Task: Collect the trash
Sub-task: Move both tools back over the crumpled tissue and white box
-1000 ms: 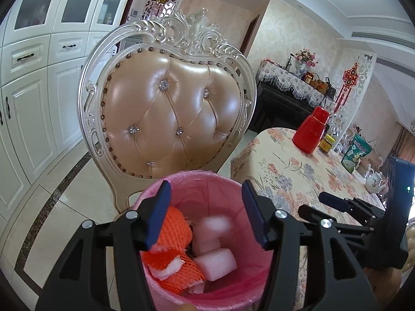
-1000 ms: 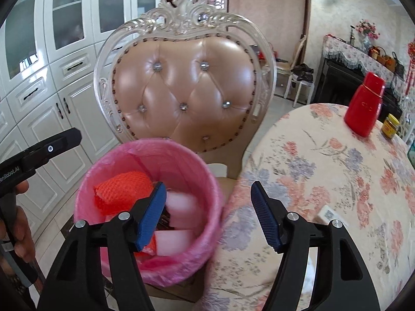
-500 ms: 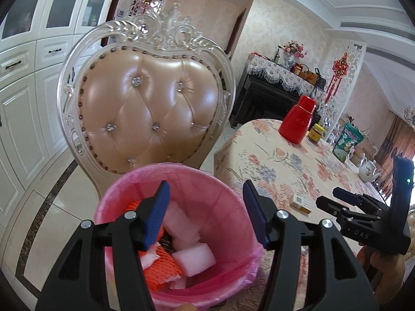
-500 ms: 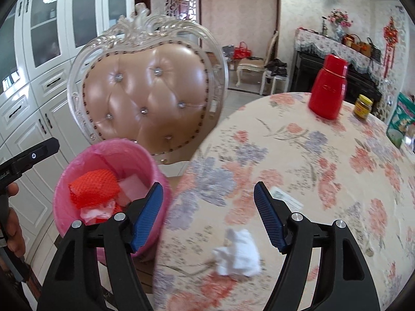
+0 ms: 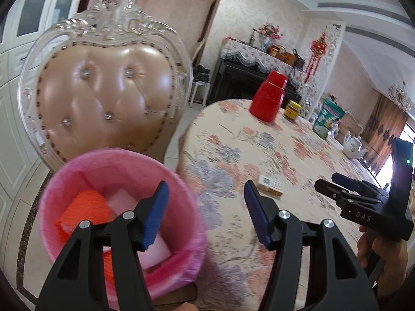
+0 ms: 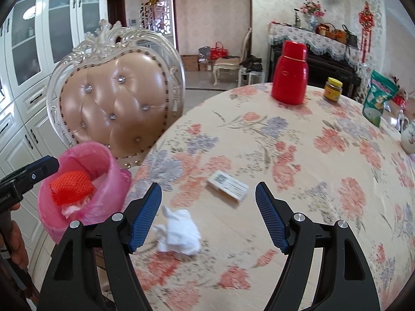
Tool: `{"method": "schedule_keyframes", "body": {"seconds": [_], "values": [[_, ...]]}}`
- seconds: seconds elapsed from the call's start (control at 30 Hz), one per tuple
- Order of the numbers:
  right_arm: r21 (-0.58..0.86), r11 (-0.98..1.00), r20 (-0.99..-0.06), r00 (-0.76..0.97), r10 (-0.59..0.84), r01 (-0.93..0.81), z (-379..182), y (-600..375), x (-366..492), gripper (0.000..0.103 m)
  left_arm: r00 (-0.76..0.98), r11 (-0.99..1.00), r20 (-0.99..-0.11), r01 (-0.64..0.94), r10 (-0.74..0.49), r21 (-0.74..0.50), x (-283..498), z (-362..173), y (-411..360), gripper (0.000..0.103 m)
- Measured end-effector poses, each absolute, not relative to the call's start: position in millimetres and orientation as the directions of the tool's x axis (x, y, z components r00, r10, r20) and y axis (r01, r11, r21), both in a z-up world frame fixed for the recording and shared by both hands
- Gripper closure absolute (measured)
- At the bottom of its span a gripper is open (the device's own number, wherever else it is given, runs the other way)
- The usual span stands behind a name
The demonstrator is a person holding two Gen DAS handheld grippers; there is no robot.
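Trash still waiting on the surface (image 6: 324, 207) is a crumpled white tissue (image 6: 179, 230) near the edge closest to the camera, and a small flat white box (image 6: 228, 185) a little further in. Earlier pickings, orange mesh (image 6: 71, 188) and pale foam pieces (image 5: 153, 251), already lie in a pink-lined bin (image 5: 77, 178) just off the surface's left edge, in front of a padded chair (image 6: 116, 108).

Judging by this, the step in hand is the turn from the bin toward the next piece. The right gripper (image 6: 207, 215) hovers over the surface with nothing between its blue pads; its jaws have just been opening wider. The tissue lies just below and left of its centre, beside the left pad, so the next move calls for a short drop and a shift leftward, then a close on the soft paper.

The left gripper (image 5: 205, 212) is open and empty too, half over the bin.

A red flask (image 6: 291, 75), a yellow-lidded jar (image 6: 333, 89), a green packet (image 6: 377, 102) and a teapot (image 5: 352, 146) stand toward the far edge, well apart. Nothing blocks the tissue.
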State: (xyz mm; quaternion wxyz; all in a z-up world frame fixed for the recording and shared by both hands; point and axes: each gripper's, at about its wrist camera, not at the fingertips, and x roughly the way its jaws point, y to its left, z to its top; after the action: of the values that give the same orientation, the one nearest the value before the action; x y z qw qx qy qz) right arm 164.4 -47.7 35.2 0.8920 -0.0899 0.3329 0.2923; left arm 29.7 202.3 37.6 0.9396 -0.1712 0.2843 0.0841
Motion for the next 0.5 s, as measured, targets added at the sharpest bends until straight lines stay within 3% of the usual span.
{"method": "schedule_keyframes", "body": {"seconds": [0.5], "values": [[0.068,0.852,-0.66,0.617,0.428,-0.519,19,-107,184,0.032,0.778,0.949,-0.627,-0.18,-0.024,-0.26,79,6,139,0.045]]}}
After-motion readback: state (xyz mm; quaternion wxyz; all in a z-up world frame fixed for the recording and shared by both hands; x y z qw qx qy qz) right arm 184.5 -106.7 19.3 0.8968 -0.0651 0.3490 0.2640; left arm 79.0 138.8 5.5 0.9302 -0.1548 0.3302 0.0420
